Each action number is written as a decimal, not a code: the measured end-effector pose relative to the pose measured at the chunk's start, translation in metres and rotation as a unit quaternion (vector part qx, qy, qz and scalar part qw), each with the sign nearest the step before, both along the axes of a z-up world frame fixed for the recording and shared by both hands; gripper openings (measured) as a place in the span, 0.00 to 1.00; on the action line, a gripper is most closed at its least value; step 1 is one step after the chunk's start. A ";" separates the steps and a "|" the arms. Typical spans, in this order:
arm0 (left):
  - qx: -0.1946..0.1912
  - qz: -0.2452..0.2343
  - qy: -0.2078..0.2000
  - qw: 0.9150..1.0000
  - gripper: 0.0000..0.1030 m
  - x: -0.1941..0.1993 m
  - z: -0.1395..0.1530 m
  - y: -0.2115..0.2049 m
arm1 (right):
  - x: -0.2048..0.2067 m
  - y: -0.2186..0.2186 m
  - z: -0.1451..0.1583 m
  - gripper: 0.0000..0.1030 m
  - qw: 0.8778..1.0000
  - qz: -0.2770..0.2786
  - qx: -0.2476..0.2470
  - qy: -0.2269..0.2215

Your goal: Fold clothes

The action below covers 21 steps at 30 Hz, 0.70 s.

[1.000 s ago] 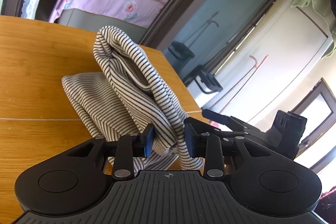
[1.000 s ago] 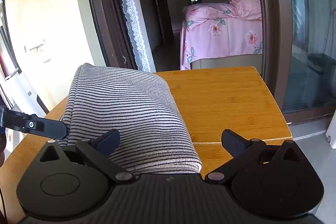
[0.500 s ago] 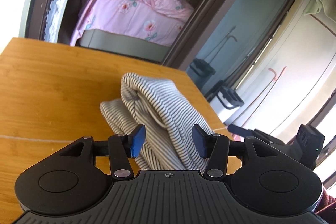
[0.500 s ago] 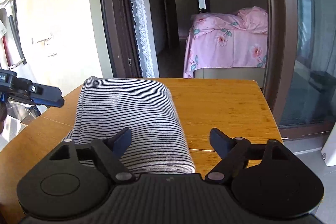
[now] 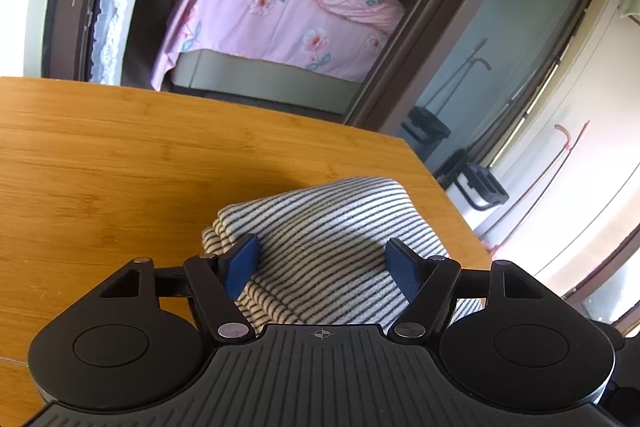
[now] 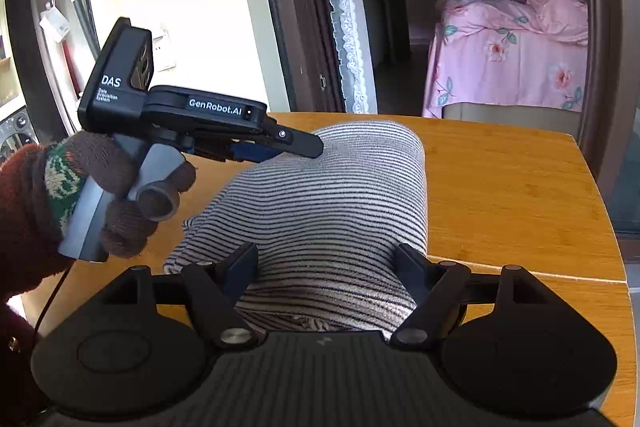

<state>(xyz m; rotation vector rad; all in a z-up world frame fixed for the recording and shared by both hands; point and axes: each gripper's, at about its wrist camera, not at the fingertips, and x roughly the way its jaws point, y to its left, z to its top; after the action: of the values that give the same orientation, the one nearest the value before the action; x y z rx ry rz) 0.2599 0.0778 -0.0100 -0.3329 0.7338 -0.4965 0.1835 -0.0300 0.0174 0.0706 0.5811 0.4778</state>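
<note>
A striped black-and-white garment [image 5: 332, 239] lies folded into a thick bundle on the wooden table [image 5: 120, 163]. My left gripper [image 5: 325, 263] is open and hovers just above the bundle, its blue pads [image 5: 240, 265] apart on either side of it. In the right wrist view the same garment [image 6: 340, 195] lies in front of my right gripper [image 6: 326, 269], which is open with the near end of the bundle between its fingers. The left gripper [image 6: 280, 147] shows there too, held by a gloved hand [image 6: 80, 195] over the bundle's far left side.
The table's right edge [image 6: 600, 227] and far edge [image 5: 200, 95] are close to the bundle. Beyond the table stand a doorway with a lace curtain [image 6: 340, 7] and a bed with pink floral bedding [image 5: 280, 3].
My left gripper let go of the garment, opened wide and rose; the lifted fold now lies flat on the bundle. My right gripper closed in partly around the bundle's near end.
</note>
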 end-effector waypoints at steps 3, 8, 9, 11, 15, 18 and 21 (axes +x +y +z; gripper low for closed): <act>-0.002 -0.009 0.002 1.000 0.73 0.003 -0.001 0.007 | 0.022 -0.007 0.021 0.73 0.999 -0.021 0.013 -0.023; 0.004 -0.015 -0.004 1.000 0.73 -0.001 0.000 0.005 | 0.092 0.001 0.037 0.65 0.996 -0.050 -0.054 -0.047; 0.003 -0.016 -0.004 1.000 0.73 -0.001 0.000 0.005 | 0.108 0.004 0.035 0.65 0.996 -0.052 -0.065 -0.040; 0.003 -0.019 -0.005 1.000 0.73 -0.002 -0.001 0.006 | 0.138 0.010 0.022 0.65 0.996 -0.047 -0.080 -0.002; 0.006 -0.022 -0.007 1.000 0.73 -0.002 -0.002 0.006 | 0.168 0.018 -0.021 0.78 0.993 -0.053 -0.085 0.064; 0.008 -0.026 -0.008 1.000 0.73 -0.001 -0.002 0.005 | 0.159 0.016 -0.021 0.80 0.993 -0.066 -0.081 0.053; 0.008 -0.031 -0.008 0.999 0.74 0.001 -0.002 0.006 | 0.140 0.018 -0.013 0.80 0.993 -0.070 -0.091 0.030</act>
<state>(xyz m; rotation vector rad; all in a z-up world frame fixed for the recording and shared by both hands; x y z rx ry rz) 0.2612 0.0838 -0.0123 -0.2925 0.7329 -0.5507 0.3237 -0.0123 0.0047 -0.0475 0.6709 0.2861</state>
